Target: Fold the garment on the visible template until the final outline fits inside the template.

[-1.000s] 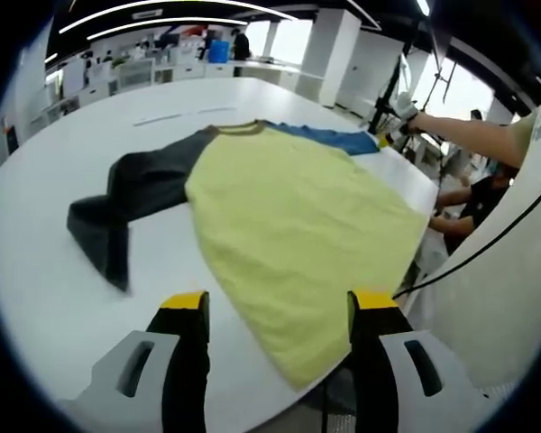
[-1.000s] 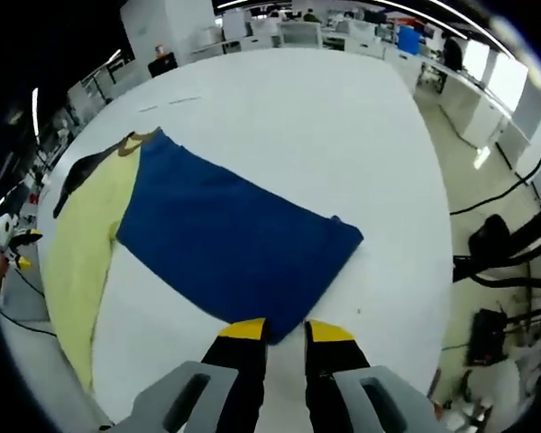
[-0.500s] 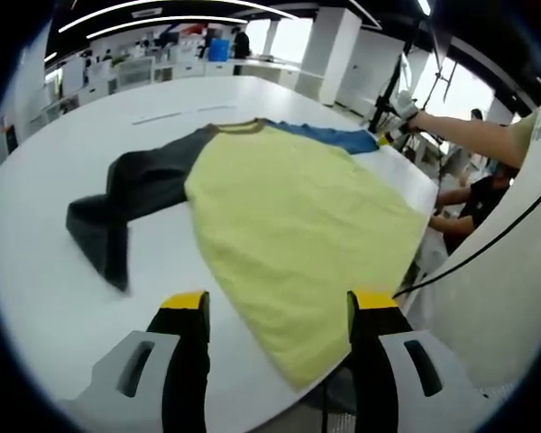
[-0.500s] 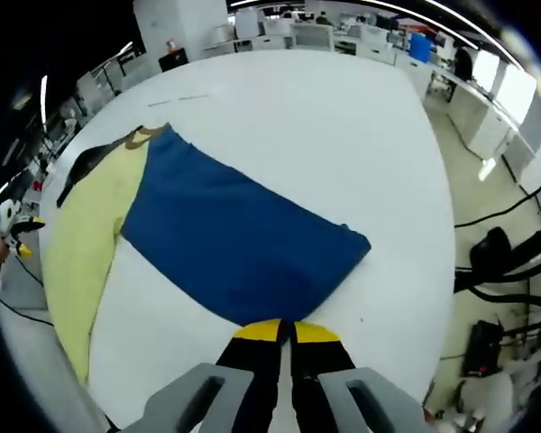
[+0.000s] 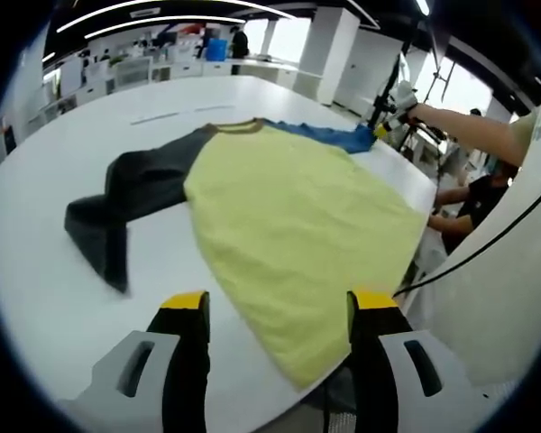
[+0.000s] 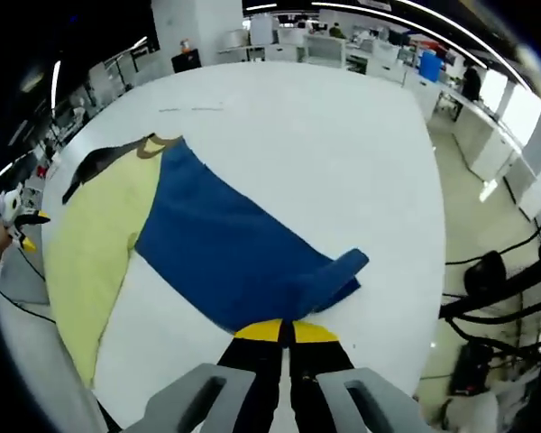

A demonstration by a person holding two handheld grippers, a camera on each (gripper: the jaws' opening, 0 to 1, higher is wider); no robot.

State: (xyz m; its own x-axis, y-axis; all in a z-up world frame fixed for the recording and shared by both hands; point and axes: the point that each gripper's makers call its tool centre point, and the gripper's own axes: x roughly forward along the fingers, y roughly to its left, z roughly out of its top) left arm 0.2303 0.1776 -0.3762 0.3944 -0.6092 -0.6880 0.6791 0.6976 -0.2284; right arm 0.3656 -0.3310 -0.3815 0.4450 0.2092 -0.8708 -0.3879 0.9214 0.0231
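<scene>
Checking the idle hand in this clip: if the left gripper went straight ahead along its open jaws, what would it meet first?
Probably the yellow body of the garment: the left gripper points at its near hem, jaws apart with nothing between them. Depth is hard to judge, so it might touch the white table first.

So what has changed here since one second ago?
The right gripper shut on the blue sleeve's end and began lifting it, so the cuff now curls up and inward. The left gripper stayed open at the yellow body's hem; the grey sleeve lay unmoved.
</scene>
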